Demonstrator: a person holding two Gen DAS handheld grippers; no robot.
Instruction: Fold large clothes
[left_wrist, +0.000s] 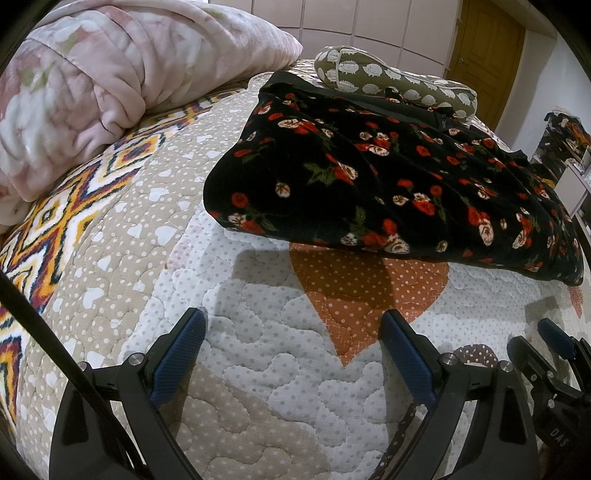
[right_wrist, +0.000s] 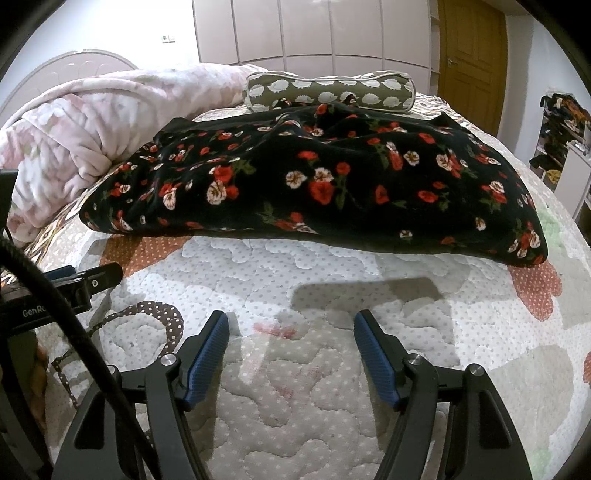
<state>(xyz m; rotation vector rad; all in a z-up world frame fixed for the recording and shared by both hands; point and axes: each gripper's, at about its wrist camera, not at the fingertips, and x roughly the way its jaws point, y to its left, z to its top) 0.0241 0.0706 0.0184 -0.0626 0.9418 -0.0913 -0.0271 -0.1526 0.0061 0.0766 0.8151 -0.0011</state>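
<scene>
A black garment with red and white flowers (left_wrist: 388, 177) lies folded into a wide bundle on the quilted bed cover (left_wrist: 258, 350). It also shows in the right wrist view (right_wrist: 314, 177), lying across the bed. My left gripper (left_wrist: 293, 325) is open and empty, hovering over the quilt short of the garment's near edge. My right gripper (right_wrist: 291, 325) is open and empty too, over the quilt in front of the garment. The right gripper's fingers (left_wrist: 554, 338) show at the left wrist view's right edge.
A pink fluffy blanket (left_wrist: 110, 81) is piled at the back left. A grey bolster with white hedgehog print (right_wrist: 332, 90) lies behind the garment. A brown dotted strap (right_wrist: 162, 314) lies on the quilt between the grippers. Wardrobes, a wooden door (right_wrist: 469, 48) and a shelf stand beyond.
</scene>
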